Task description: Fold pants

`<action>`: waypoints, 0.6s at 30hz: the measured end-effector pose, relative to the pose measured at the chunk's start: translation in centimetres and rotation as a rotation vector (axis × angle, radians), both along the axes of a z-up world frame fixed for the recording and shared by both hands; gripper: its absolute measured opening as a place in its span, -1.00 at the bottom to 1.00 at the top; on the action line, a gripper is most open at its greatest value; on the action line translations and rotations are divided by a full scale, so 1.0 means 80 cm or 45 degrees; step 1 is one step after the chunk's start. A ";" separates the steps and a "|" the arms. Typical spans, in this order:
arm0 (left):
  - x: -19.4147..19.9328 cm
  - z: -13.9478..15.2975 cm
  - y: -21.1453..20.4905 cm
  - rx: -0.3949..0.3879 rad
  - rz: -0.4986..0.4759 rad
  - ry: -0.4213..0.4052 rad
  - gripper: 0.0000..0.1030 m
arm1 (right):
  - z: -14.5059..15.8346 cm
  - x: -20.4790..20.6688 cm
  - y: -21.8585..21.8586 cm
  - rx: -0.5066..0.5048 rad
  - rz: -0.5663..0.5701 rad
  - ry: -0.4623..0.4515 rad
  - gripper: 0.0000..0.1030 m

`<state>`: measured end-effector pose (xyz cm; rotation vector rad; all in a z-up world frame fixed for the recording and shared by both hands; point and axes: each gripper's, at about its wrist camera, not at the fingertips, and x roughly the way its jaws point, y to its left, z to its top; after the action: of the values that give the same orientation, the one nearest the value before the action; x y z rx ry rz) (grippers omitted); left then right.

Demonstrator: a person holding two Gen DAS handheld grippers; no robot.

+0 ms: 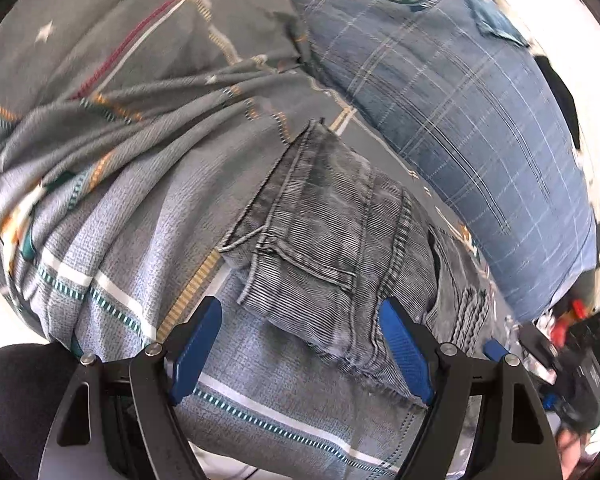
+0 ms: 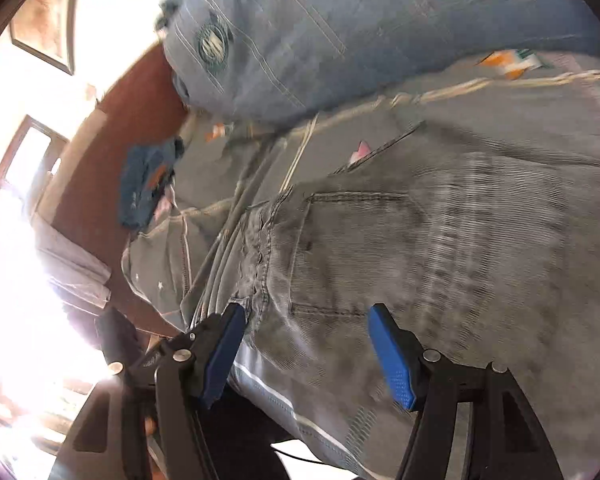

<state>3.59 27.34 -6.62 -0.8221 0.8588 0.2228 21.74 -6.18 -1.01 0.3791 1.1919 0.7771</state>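
Pants (image 1: 332,240), grey denim and folded, lie on the striped bedsheet (image 1: 100,240) beside a blue plaid pillow (image 1: 440,100). Left claw (image 1: 300,350) and right claw (image 2: 308,354) both hover above them, jaws apart, gripping nothing

The left wrist camera sat just behind the left hand-held gripper (image 1: 302,350) and looked steeply down, close over a bed (image 1: 112,216), with the folded grey pants (image 1: 332,232) at centre and a blue plaid pillow (image 1: 452,112) at upper right. The right wrist camera, behind the right hand-held gripper (image 2: 310,354), looked down nearer still, the pants (image 2: 420,260) filling centre and right, blurred. Both views shared pants, pillow (image 2: 340,32) and bedcover.
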 end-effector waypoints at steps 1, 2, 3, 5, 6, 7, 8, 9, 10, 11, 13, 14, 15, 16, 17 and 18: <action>0.001 -0.002 0.003 -0.020 0.005 -0.004 0.58 | -0.006 0.010 0.009 -0.022 0.002 0.032 0.31; 0.002 -0.005 0.007 -0.041 0.008 -0.002 0.58 | -0.014 0.021 0.015 -0.025 -0.025 0.073 0.31; 0.003 -0.007 0.009 -0.056 0.010 0.001 0.58 | -0.021 0.030 0.018 -0.043 -0.058 0.094 0.31; 0.004 -0.010 0.013 -0.101 0.003 -0.008 0.58 | -0.046 0.044 0.029 -0.175 -0.087 0.151 0.36; 0.005 -0.012 0.015 -0.123 0.001 -0.010 0.58 | -0.059 0.046 0.029 -0.159 -0.095 0.189 0.39; 0.005 -0.013 0.017 -0.137 0.001 -0.014 0.58 | -0.059 0.045 0.027 -0.119 -0.103 0.168 0.47; 0.005 -0.015 0.019 -0.154 0.001 -0.016 0.58 | -0.058 0.043 0.027 -0.102 -0.088 0.165 0.49; 0.005 -0.017 0.022 -0.177 0.007 -0.022 0.58 | -0.058 0.042 0.028 -0.104 -0.076 0.164 0.49; 0.005 -0.020 0.026 -0.188 0.015 -0.020 0.58 | -0.058 0.042 0.027 -0.098 -0.079 0.175 0.49; 0.005 -0.023 0.028 -0.195 0.026 -0.012 0.58 | -0.057 0.040 0.025 -0.090 -0.091 0.193 0.49; 0.004 -0.024 0.030 -0.209 0.032 -0.016 0.58 | -0.039 0.036 0.019 -0.029 -0.083 0.177 0.48; 0.004 -0.023 0.029 -0.202 0.035 -0.016 0.58 | -0.026 0.034 0.018 0.009 -0.069 0.131 0.48; 0.004 -0.023 0.028 -0.191 0.038 -0.007 0.58 | -0.019 0.033 0.019 0.005 -0.074 0.101 0.48; 0.004 -0.022 0.026 -0.185 0.042 -0.003 0.58 | -0.019 0.034 0.021 -0.030 -0.087 0.088 0.49; 0.005 -0.022 0.024 -0.181 0.044 -0.004 0.58 | -0.028 0.039 0.025 -0.075 -0.081 0.106 0.50; 0.006 -0.022 0.022 -0.180 0.044 -0.002 0.58 | -0.047 0.045 0.030 -0.118 -0.060 0.163 0.53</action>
<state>4.07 29.12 -8.35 -0.9694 0.8664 0.1937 25.36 -3.77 -4.81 0.3835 1.3295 0.6620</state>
